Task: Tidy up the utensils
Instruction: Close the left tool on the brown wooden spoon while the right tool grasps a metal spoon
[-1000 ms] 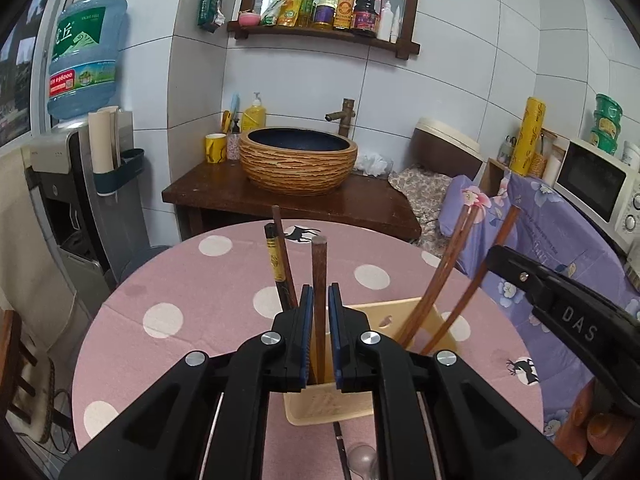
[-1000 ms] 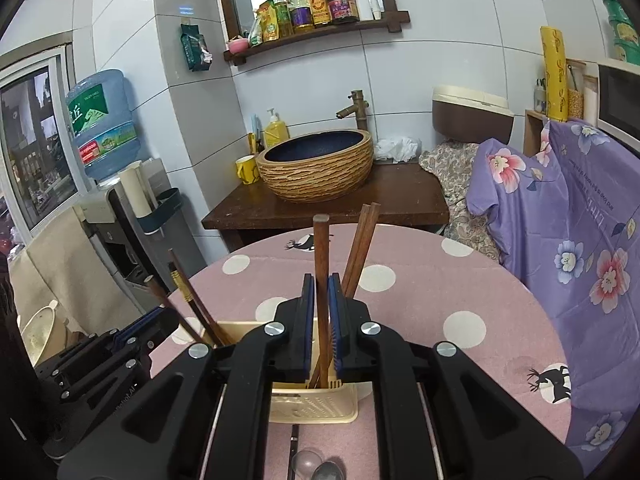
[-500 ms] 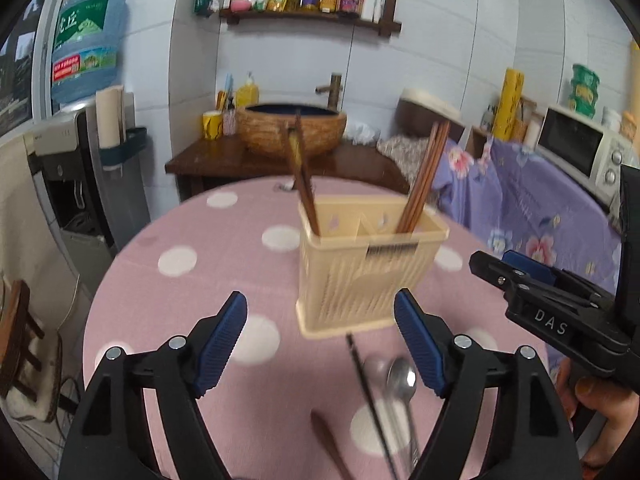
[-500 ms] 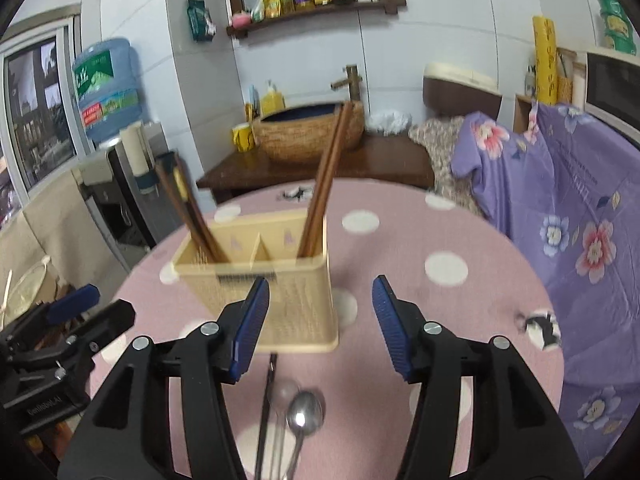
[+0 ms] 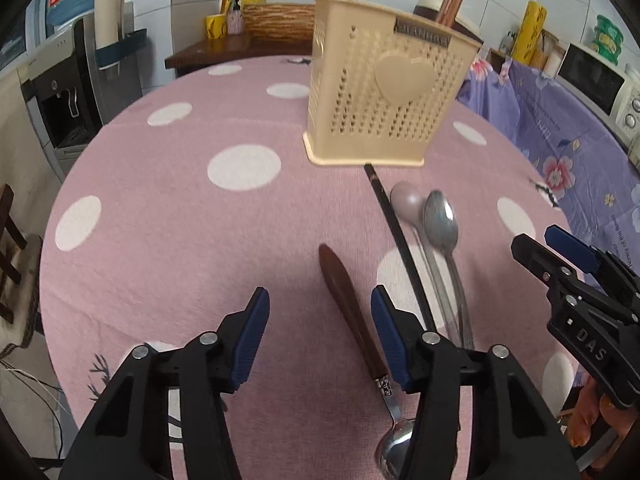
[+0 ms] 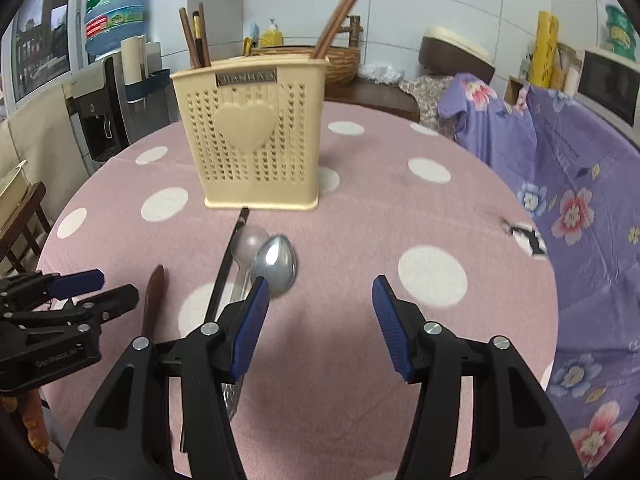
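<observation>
A cream perforated utensil holder [image 5: 384,84] [image 6: 256,136] stands on the pink dotted table with wooden chopsticks [image 6: 196,36] upright in its compartments. On the cloth before it lie a black chopstick [image 5: 400,248] [image 6: 224,272], a steel spoon [image 5: 440,224] [image 6: 276,264], a pale spoon [image 5: 406,200] [image 6: 250,242] and a brown-handled spoon [image 5: 352,312] [image 6: 154,300]. My left gripper [image 5: 318,320] is open and empty, low over the brown handle. My right gripper [image 6: 316,320] is open and empty, just right of the steel spoon.
The round table [image 5: 160,208] drops off at its edges. A purple flowered cloth [image 6: 580,184] covers furniture to the right. A water dispenser [image 5: 76,80] stands at left, a wooden sink counter [image 6: 376,92] behind. The other gripper shows in each view [image 5: 580,312] [image 6: 52,320].
Both grippers let go of the chopsticks they held in the holder, opened, and drew back and down to just above the table near the loose utensils.
</observation>
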`<action>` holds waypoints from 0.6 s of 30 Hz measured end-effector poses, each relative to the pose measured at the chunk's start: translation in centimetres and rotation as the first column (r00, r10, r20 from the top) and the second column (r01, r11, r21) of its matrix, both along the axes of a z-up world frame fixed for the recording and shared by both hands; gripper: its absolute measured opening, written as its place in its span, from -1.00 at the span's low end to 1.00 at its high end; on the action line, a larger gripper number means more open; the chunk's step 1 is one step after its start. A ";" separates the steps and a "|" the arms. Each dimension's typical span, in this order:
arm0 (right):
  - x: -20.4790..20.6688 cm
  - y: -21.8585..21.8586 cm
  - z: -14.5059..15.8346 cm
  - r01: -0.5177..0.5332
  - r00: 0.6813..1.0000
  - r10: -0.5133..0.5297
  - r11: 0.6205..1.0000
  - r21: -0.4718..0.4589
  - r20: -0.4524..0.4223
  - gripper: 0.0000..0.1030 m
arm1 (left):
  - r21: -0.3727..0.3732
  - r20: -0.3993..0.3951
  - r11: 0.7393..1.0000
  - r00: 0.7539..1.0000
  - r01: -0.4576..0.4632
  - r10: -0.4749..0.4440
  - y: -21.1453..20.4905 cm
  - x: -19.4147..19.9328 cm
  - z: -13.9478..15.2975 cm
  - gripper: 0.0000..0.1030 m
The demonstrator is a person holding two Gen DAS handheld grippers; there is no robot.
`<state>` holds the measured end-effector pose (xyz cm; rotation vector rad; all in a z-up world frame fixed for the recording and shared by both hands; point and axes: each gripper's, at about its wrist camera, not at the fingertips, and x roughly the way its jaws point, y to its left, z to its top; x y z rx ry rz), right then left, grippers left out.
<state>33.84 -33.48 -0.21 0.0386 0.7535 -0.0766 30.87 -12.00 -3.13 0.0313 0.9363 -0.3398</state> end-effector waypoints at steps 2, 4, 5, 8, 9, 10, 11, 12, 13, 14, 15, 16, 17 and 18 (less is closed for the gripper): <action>-0.4 0.0 -0.6 -0.002 1.000 0.002 1.000 0.003 -0.010 0.06 | 0.005 -0.023 1.000 1.000 0.003 -0.003 -0.4 0.2 -0.6 -0.07; -0.7 0.1 -1.2 -0.002 1.000 0.002 1.000 0.004 -0.020 0.06 | 0.007 -0.037 1.000 0.999 0.005 -0.005 -0.6 0.3 -1.0 -0.10; -0.7 0.1 -1.3 -0.002 1.000 0.002 1.000 0.004 -0.026 0.06 | 0.017 -0.028 1.000 1.000 0.003 -0.002 -0.9 0.3 -1.0 -0.12; -0.5 0.2 -1.6 -0.004 0.999 0.004 1.000 0.004 -0.038 0.06 | 0.039 -0.022 0.999 1.000 0.005 -0.004 -1.4 0.4 -1.2 -0.16; -0.3 0.2 -1.6 -0.006 0.999 0.007 1.000 0.007 -0.043 0.06 | 0.047 -0.021 0.999 1.000 0.007 -0.006 -1.6 0.5 -1.2 -0.27; -0.2 0.2 -1.7 -0.009 0.999 0.010 1.000 0.011 -0.047 0.06 | 0.057 -0.018 0.998 1.000 0.008 -0.007 -1.8 0.6 -1.2 -0.34; 0.0 0.3 -1.7 -0.010 0.999 0.011 1.000 0.016 -0.053 0.06 | 0.064 -0.015 0.998 1.000 0.007 -0.006 -1.9 0.8 -1.3 -0.45; 0.3 0.3 -1.8 -0.012 0.998 0.013 1.000 0.016 -0.054 0.06 | 0.069 -0.014 0.998 1.000 0.005 -0.004 -2.0 1.0 -1.3 -0.54; 0.6 0.4 -1.9 -0.014 0.998 0.015 1.000 0.014 -0.066 0.06 | 0.072 -0.015 0.997 1.000 0.004 -0.003 -2.1 1.2 -1.3 -0.57; 0.9 0.5 -2.0 -0.017 0.997 0.018 1.000 0.015 -0.075 0.06 | 0.068 -0.020 0.998 1.000 0.006 -0.005 -2.0 1.5 -1.3 -0.58; 1.4 0.6 -2.2 -0.022 0.995 0.024 0.999 0.025 -0.094 0.06 | 0.065 -0.025 0.998 1.000 0.007 -0.005 -2.0 1.7 -1.2 -0.59; 1.7 0.6 -2.4 -0.025 0.994 0.028 0.999 0.031 -0.106 0.06 | 0.063 -0.029 0.998 1.000 0.006 -0.005 -1.9 2.0 -1.2 -0.60; 2.1 0.7 -2.6 -0.027 0.992 0.032 0.999 0.040 -0.120 0.06 | 0.062 -0.034 0.998 0.999 0.005 -0.003 -1.8 2.4 -1.2 -0.62; 2.4 0.8 -2.7 -0.028 0.991 0.034 0.999 0.043 -0.128 0.06 | 0.059 -0.040 0.998 0.999 0.002 0.001 -1.6 2.7 -1.2 -0.64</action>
